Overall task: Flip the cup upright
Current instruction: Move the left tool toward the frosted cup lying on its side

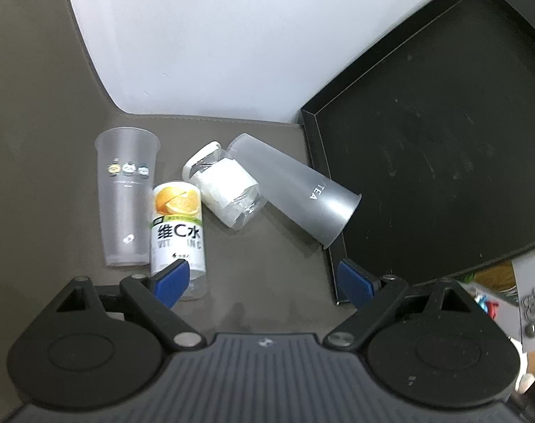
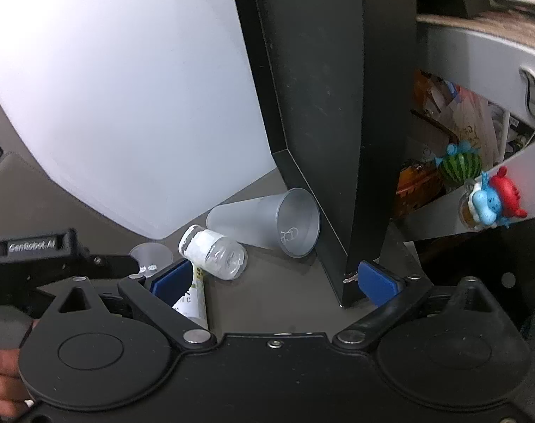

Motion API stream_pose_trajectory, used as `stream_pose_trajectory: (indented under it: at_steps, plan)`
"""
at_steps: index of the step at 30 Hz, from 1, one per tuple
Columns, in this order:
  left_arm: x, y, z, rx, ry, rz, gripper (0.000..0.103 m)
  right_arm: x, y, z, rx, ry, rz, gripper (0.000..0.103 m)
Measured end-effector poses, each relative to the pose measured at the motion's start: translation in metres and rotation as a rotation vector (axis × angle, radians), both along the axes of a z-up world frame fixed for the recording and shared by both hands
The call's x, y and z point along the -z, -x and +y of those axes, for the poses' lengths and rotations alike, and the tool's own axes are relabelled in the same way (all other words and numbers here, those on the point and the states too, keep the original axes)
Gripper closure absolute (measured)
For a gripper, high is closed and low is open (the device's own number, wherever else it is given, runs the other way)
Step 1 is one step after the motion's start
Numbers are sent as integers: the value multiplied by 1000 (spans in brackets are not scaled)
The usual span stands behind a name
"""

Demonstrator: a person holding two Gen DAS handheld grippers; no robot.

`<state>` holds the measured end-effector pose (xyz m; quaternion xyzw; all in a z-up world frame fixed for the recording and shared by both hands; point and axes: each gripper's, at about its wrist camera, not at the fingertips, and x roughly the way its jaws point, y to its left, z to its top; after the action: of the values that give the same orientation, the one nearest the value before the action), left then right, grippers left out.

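Note:
A frosted plastic cup (image 1: 295, 194) marked "TEA" lies on its side on the grey table, its rim against the edge of a black tray (image 1: 443, 148). In the right wrist view the cup (image 2: 267, 224) shows its open mouth toward me. A second frosted cup (image 1: 126, 194) stands upright at the left. My left gripper (image 1: 264, 278) is open and empty, hovering short of the lying cup. My right gripper (image 2: 272, 280) is open and empty, also short of the cup, its right finger near the tray's corner.
A small clear bottle with a white label (image 1: 225, 190) lies against the lying cup. An orange vitamin drink bottle (image 1: 177, 232) lies beside the upright cup. A white panel (image 1: 214, 35) stands behind. Toys (image 2: 486, 197) and clutter sit at the right.

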<state>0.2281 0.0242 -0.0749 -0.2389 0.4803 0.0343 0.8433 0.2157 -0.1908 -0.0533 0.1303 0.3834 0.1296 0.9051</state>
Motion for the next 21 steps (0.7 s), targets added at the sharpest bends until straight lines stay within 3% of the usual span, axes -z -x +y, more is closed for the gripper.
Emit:
stream_pose_trajectory:
  at_steps: [21]
  plan:
    - [53, -89, -7, -77, 219, 46, 15, 38, -12, -10, 103, -126, 67, 16]
